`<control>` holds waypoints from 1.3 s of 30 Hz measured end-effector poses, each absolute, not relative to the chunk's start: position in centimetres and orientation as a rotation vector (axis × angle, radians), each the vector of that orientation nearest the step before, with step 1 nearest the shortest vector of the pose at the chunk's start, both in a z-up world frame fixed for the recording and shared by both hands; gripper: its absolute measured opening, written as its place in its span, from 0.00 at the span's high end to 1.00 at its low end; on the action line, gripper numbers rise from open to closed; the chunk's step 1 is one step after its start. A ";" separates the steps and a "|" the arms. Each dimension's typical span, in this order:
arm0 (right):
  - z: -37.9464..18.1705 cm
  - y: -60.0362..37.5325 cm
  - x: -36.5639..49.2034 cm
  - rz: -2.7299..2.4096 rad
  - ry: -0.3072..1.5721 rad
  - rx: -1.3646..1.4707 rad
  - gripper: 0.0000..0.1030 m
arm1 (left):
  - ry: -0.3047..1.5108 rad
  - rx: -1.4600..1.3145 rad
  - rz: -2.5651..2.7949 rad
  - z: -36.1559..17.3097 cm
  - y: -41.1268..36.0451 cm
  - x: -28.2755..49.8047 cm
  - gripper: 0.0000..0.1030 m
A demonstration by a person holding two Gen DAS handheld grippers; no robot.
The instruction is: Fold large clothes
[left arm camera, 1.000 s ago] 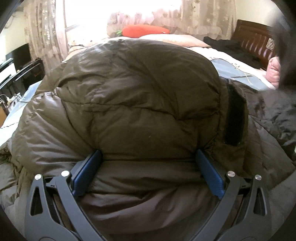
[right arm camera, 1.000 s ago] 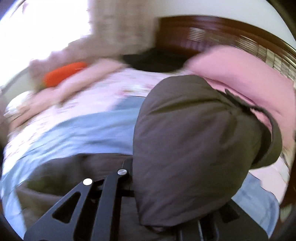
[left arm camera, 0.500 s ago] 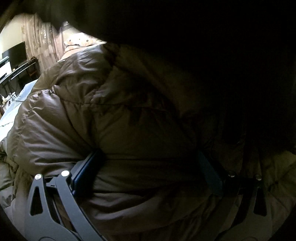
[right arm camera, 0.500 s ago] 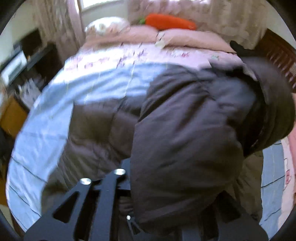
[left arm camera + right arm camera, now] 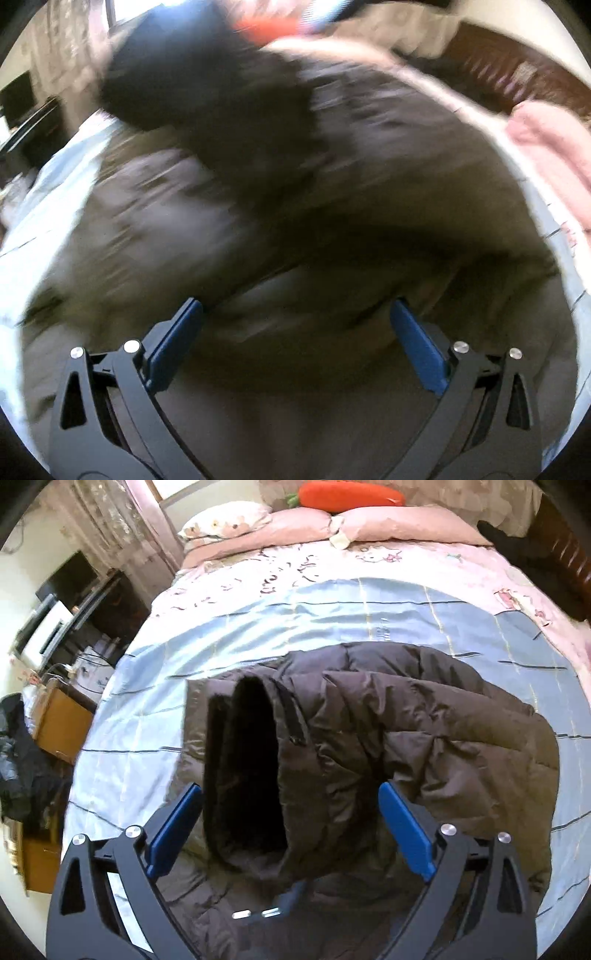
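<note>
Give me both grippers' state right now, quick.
Left gripper: open, jaws wide over the brown puffer jacket.
Right gripper: jaws have just been opening; open now, nothing gripped, jacket sleeve lying between them.

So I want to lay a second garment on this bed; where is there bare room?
Free: the blue quilt between the brown down jacket and the pink pillows, and the strip left of the jacket toward the desk. Crowded: the near half, under the jacket.
</note>
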State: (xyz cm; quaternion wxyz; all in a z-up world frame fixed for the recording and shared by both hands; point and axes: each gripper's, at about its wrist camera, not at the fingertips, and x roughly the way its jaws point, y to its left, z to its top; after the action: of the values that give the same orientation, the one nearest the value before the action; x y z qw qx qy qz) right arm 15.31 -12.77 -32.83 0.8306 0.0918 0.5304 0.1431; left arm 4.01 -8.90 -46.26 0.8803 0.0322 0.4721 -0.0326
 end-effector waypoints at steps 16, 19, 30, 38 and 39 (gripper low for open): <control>-36.9 -17.8 14.7 0.195 1.211 0.314 0.06 | 0.904 0.054 0.336 -34.9 6.3 9.9 0.02; -37.2 -19.5 14.1 0.174 1.182 0.365 0.06 | 0.807 -0.053 0.230 -31.9 2.7 11.5 0.02; -40.4 -27.4 15.0 -0.111 1.053 0.297 0.06 | 0.883 -0.065 0.065 -38.9 -8.2 17.2 0.02; -46.8 -25.6 17.0 -0.127 0.955 0.109 0.01 | 0.760 -0.072 0.039 -47.9 -6.5 18.4 0.02; -47.4 -25.7 16.9 -0.133 0.939 0.119 0.01 | 0.749 -0.062 0.048 -48.3 -6.9 18.5 0.02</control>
State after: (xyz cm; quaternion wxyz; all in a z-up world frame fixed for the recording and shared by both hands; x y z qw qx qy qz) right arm 16.94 -25.72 -47.45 0.8880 0.0574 0.4517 -0.0642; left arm 18.49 -6.87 -48.31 0.9300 -0.0302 0.3656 0.0233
